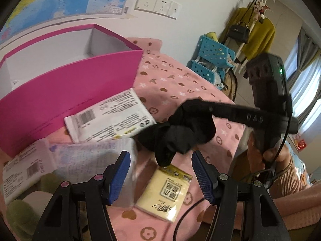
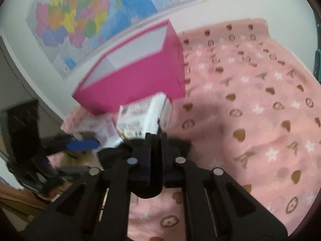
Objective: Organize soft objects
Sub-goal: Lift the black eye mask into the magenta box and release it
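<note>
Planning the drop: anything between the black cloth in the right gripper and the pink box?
Yes. The white tissue pack lies against the pink box front wall, between it and the black cloth in the right gripper; clearing both means lifting.

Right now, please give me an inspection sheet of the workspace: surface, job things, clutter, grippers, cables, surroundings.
Surface: pink patterned blanket.
Job things: black soft cloth; open magenta cardboard box; white printed tissue pack before it; pale wrapped pack; small yellow tissue packet.
Clutter: nothing seen.
Grippers: left gripper open, holding nothing; right gripper shut on the black cloth.
Cables: black cable on blanket.
Surroundings: wall map, wall sockets, blue perforated baskets, yellow garment.
</note>
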A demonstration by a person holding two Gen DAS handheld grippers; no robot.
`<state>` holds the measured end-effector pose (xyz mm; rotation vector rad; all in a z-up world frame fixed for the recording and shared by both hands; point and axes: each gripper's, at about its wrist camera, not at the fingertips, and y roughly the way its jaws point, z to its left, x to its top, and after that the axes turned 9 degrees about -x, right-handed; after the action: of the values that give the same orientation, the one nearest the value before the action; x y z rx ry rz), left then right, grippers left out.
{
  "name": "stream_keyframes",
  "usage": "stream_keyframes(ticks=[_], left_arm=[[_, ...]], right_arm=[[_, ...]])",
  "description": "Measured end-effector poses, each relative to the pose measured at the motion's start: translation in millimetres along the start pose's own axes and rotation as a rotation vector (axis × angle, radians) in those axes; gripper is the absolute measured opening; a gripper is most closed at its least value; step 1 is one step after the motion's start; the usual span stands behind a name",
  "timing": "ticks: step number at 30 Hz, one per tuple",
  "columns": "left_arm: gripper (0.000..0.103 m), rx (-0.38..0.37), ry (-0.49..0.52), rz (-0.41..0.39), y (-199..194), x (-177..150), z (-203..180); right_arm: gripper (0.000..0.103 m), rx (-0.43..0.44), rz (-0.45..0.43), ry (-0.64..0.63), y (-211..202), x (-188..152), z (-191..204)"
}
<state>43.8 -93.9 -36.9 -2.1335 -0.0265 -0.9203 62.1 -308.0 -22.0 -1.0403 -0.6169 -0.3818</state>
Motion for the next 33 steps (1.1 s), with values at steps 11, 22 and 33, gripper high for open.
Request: stream_keyframes(ticks=[11,22,33], left_arm=[[0.062,-0.044,-0.007,0.077,27.1,-3.7,-4.6],[0.032,-0.079,-0.016,0.122,53.4,1.8,-5.2],[0.021,-0.122,0.013,-0.004,23.6,23.8,-16.8]], right_arm=[[0.07,-0.047,0.139,0.092,17.5,-10.7,-31.5],[0.023,-0.1,0.157,-0.066,34.6,-23.0,-8.3],[0.014,-0.057,-0.015,-0.088,-16.5,7.6,8.2]])
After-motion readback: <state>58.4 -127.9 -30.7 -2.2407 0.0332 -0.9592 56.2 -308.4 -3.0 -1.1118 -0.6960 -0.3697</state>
